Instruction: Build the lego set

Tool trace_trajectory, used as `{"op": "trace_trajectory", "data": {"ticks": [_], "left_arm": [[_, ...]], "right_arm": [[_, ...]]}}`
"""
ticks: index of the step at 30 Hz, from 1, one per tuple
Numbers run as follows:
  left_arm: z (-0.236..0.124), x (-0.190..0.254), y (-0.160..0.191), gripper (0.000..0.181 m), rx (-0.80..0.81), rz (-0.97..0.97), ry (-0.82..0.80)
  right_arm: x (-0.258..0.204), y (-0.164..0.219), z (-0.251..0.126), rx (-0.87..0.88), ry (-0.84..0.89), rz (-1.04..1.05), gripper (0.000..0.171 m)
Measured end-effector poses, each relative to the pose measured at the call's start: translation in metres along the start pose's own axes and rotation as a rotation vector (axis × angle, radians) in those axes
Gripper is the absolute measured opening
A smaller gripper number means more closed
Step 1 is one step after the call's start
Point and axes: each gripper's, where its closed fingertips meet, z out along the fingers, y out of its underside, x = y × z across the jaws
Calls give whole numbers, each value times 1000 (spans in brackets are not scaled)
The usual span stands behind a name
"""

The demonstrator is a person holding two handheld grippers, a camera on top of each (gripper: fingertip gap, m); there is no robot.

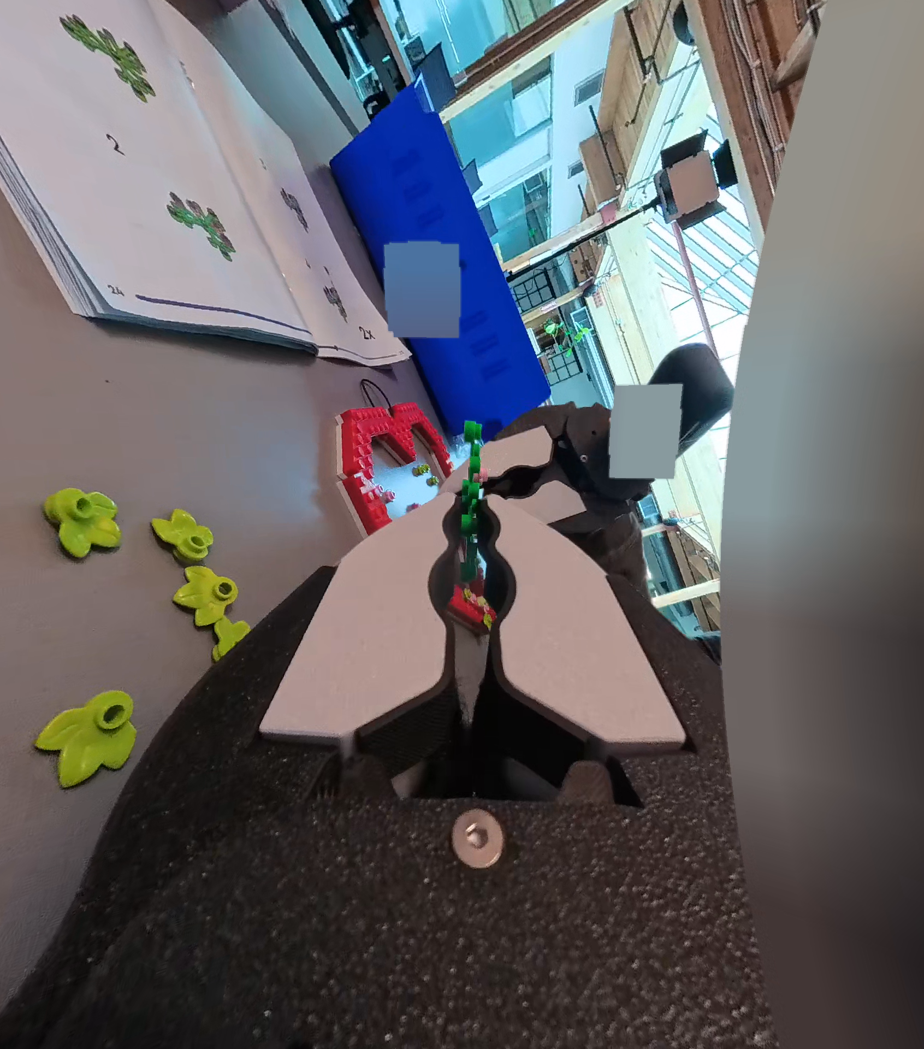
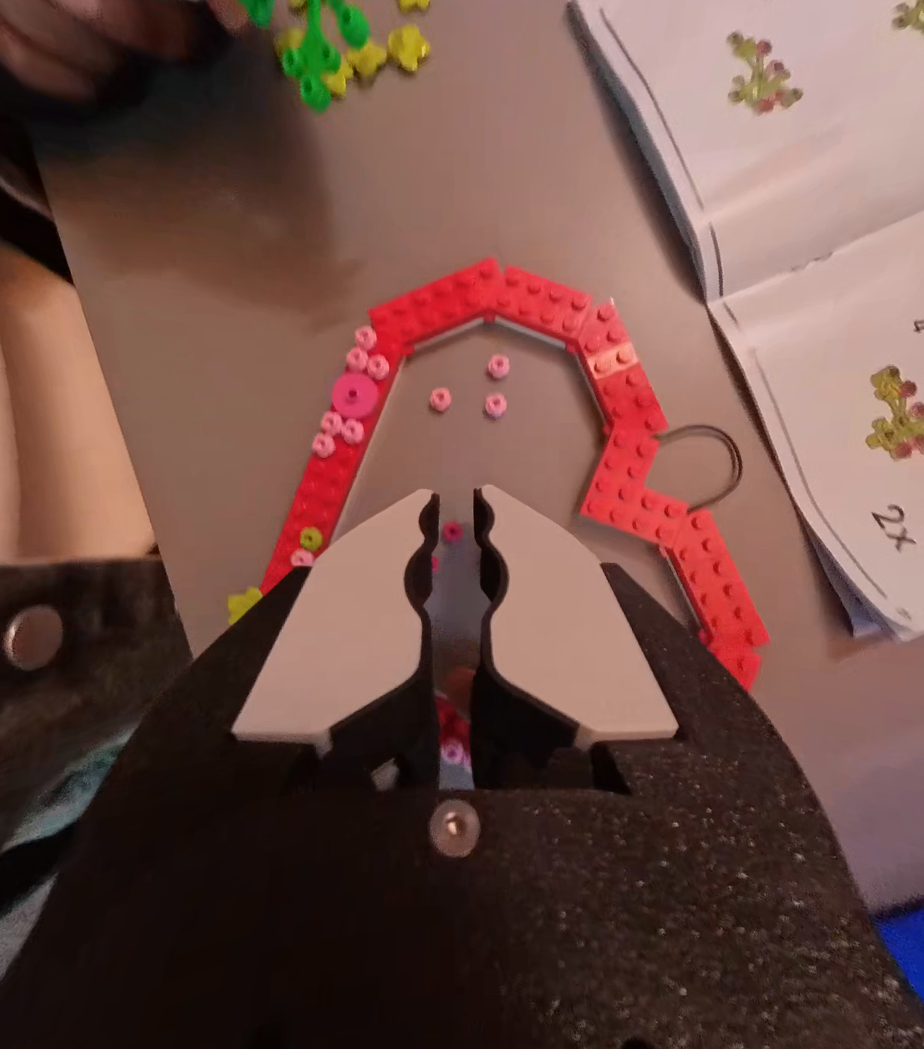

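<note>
Nearest us at centre frame, our left gripper [image 1: 471,511] is clamped on a green stem piece [image 1: 471,488]. Our right gripper [image 2: 457,499] hangs slightly parted and empty above a small pink flower stud [image 2: 452,531]. Beyond lies the red heart frame [image 2: 624,397], then the open booklet [image 2: 823,198] at upper right. Pressing askew could snap the thin stem or scatter loose studs.

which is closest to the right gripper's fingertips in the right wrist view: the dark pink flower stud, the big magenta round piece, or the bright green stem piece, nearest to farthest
From the right gripper:
1. Dark pink flower stud, on the table, seen in the gap between the fingers just behind the tips.
2. Big magenta round piece, on the left arm of the red frame.
3. Bright green stem piece, far off at the top left.
</note>
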Motion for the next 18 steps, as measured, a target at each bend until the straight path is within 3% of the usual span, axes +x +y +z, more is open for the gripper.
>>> {"op": "trace_trajectory", "data": {"ticks": [4, 18], "left_arm": [[1, -6, -1, 4, 5, 2, -48], [6, -10, 4, 4, -7, -19, -82]], "right_arm": [[14, 16, -10, -51, 99, -4, 2], [11, 9, 10, -53, 88, -5, 7]]}}
